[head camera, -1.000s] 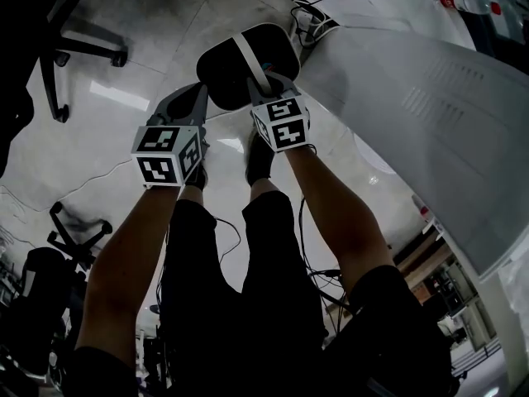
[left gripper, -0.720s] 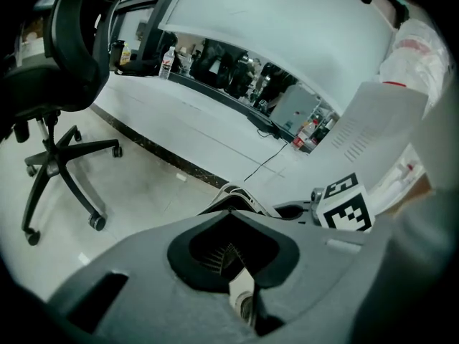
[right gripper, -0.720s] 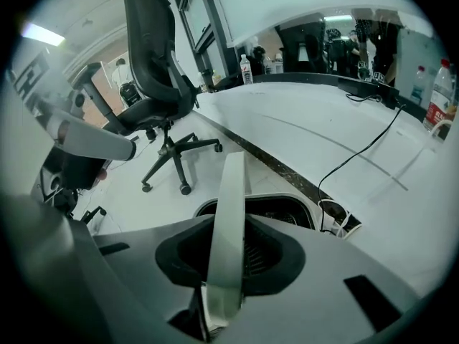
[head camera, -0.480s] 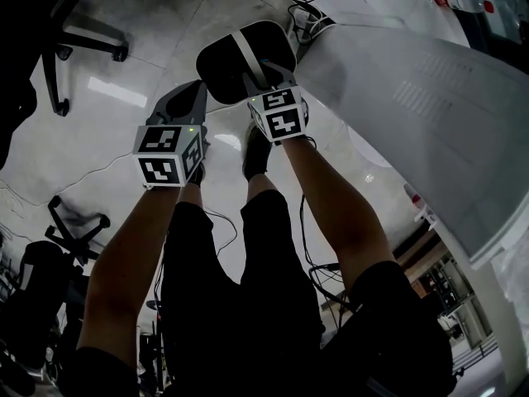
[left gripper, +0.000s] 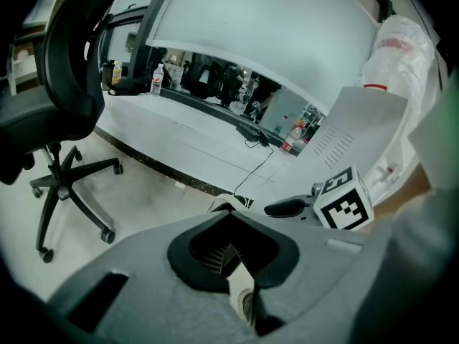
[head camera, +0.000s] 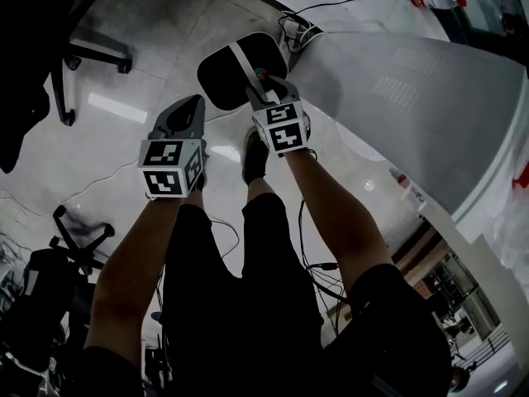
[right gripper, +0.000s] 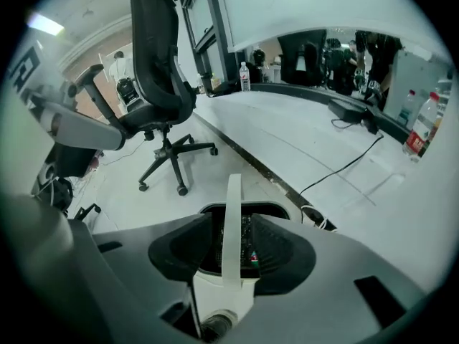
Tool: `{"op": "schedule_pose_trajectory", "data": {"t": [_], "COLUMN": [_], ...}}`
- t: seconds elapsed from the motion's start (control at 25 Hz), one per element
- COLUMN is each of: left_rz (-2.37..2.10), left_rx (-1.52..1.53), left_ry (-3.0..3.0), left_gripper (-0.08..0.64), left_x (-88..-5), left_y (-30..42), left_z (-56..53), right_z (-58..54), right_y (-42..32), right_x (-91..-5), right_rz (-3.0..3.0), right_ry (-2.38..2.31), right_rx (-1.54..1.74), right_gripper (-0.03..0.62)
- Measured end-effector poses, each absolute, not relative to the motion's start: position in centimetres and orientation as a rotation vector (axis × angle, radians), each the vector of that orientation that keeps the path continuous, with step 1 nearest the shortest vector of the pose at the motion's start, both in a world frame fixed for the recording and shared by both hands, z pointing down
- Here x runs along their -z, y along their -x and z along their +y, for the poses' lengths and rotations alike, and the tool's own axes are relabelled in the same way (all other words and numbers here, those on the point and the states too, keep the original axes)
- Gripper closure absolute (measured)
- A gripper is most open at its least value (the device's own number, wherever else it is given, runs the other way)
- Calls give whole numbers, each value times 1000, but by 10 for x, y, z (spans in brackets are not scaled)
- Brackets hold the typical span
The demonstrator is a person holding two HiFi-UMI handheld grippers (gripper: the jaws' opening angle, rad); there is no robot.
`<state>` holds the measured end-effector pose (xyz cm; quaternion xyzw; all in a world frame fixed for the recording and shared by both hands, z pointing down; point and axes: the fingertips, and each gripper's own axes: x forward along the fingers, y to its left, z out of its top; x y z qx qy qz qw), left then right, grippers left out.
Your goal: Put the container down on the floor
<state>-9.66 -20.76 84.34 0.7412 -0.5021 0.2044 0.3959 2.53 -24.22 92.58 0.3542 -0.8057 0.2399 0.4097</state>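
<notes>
The container (head camera: 221, 77) is a black bin with a white handle (head camera: 242, 59), and it stands on the pale floor ahead of the person's feet. My right gripper (head camera: 263, 81) reaches over its near rim. In the right gripper view the handle (right gripper: 231, 221) runs upright between the jaws of the right gripper (right gripper: 233, 239). These jaws are opening, with a gap on each side of the handle. My left gripper (head camera: 190, 104) hangs to the left of the container, apart from it, shut and holding nothing. The left gripper view shows the left gripper (left gripper: 229, 217) and a bit of the container (left gripper: 228, 202) beyond it.
An office chair (head camera: 83, 52) stands on the floor at the left. A white desk panel (head camera: 413, 106) rises to the right of the container. Cables and a power strip (head camera: 297, 27) lie just behind it. The person's shoe (head camera: 256, 155) is close by.
The right gripper's jaws have spread apart off the white handle. The container sits a little farther out, resting on the floor. The left gripper has stayed beside it.
</notes>
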Motion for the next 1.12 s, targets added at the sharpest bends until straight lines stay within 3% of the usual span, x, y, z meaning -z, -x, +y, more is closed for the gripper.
{"op": "schedule_pose_trajectory", "data": {"t": [0.28,0.36,0.4,1.12], "left_rz": [-1356,-1373,-1376,-1348], "left_rx": [-514,-505,-505,-507], "left_ry": [-1892,-1909,-1920,-2092], "left_gripper": [554,554,554,554], "left_x": [-786,-766,-756,-593], "left_y": [112,113,113,79], "left_z": [-201,-199,-198,-158], "right_z": [-238,-235,-232,-192], "right_y": [-22,-21,-21,-17], "right_x": [-859,-835,-823,-627], "right_rz": [-2064,-2093,-2104,-2243], "right_ry": [-949,-957,-965,-1052], "right_rx": [-589,-587,-585,-566], "right_gripper": [440,523,532,574]}}
